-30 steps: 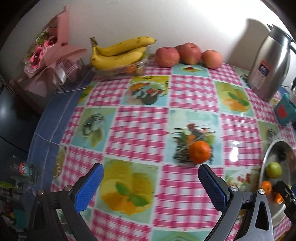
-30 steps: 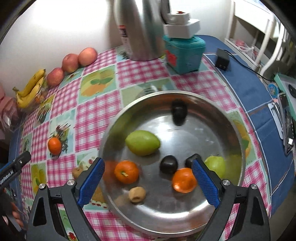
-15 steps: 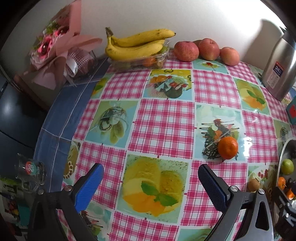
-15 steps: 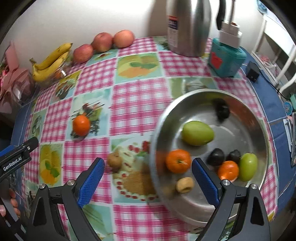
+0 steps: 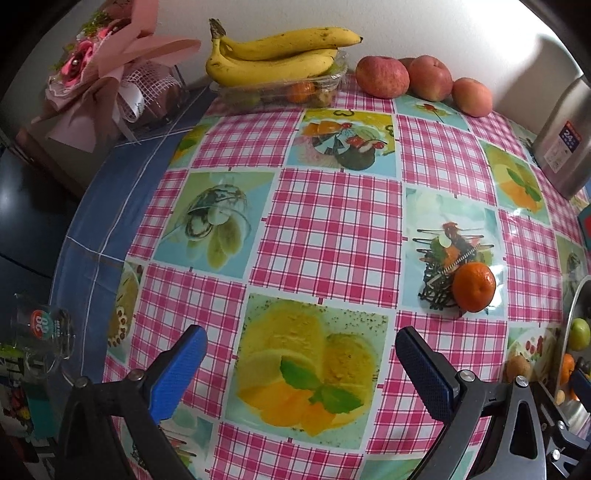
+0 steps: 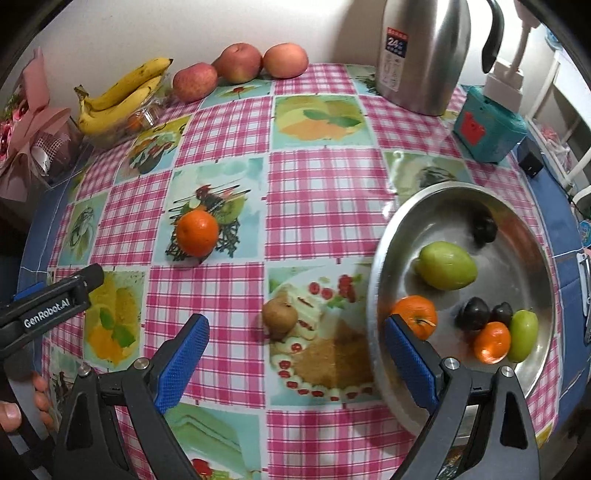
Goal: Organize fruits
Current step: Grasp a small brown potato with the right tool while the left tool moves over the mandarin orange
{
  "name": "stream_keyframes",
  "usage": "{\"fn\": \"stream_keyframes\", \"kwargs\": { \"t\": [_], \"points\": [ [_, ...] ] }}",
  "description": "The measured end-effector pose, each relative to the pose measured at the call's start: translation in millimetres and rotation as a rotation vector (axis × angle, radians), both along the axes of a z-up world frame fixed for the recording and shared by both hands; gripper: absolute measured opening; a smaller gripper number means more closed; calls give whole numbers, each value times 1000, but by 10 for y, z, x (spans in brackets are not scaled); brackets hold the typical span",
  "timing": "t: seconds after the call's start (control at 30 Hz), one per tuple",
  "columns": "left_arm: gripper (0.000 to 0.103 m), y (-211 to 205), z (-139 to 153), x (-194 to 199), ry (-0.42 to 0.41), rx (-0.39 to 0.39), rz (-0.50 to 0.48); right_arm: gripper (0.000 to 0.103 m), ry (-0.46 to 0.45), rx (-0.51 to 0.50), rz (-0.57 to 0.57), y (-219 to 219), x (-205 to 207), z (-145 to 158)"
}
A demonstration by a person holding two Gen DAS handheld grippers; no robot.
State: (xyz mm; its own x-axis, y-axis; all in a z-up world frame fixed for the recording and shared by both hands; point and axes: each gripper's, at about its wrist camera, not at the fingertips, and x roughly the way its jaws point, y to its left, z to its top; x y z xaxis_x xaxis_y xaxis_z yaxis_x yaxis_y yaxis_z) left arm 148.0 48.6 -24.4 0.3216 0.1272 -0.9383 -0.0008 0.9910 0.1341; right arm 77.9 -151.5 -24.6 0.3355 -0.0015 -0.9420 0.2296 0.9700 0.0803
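Table surface: a glossy oilcloth (image 6: 314, 206) of pink-and-white check alternating with printed fruit and dessert panels, laid over a blue cloth (image 5: 92, 221) that shows at the table's edges. A plain pale wall (image 6: 110, 33) closes the far side.

Right wrist view: the right gripper (image 6: 295, 354) stands wide apart and holds nothing. A loose orange (image 6: 197, 233) lies on the cloth at 11 o'clock from it. A small brown fruit (image 6: 279, 316) lies just ahead at 12 o'clock, beside the steel bowl (image 6: 384, 266) at 2 o'clock. The bowl contains a large green fruit (image 6: 446, 265), two oranges, three dark fruits and a small green fruit (image 6: 522, 334). Along the wall, at 10 to 12 o'clock, sit bananas (image 6: 118, 96) on a clear tray and three apples (image 6: 240, 68). A steel thermos (image 6: 424, 55) at 1 o'clock carries a label reading "24"; its smaller print is illegible. A teal box (image 6: 487, 129) stands beside it. The left gripper (image 6: 55, 299), at 9 o'clock, bears the lettering "GenRobot.AI".

Left wrist view: the left gripper's blue pads are likewise spread, empty, over a citrus panel. A pink bouquet (image 5: 110, 66) lies at 10 o'clock. A glass (image 5: 40, 339) with a red-and-green round logo, unreadable, stands at 9 o'clock.
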Motion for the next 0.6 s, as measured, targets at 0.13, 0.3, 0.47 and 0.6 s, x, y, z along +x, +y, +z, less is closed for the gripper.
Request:
{"fn": "stream_keyframes", "kwargs": {
  "t": [0.13, 0.3, 0.47, 0.6],
  "points": [
    [103, 18, -44, 22, 10, -3, 12, 95, 11, 8, 8, 58, 49, -53],
    [103, 33, -142, 39, 39, -6, 16, 95, 47, 1, 21, 108, 102, -166],
    [103, 32, -157, 42, 22, -25, 7, 95, 73, -4, 38, 153, 159, -279],
    [103, 25, -208, 67, 32, -24, 2, 95, 97, -15, 41, 174, 202, -378]
  ]
}}
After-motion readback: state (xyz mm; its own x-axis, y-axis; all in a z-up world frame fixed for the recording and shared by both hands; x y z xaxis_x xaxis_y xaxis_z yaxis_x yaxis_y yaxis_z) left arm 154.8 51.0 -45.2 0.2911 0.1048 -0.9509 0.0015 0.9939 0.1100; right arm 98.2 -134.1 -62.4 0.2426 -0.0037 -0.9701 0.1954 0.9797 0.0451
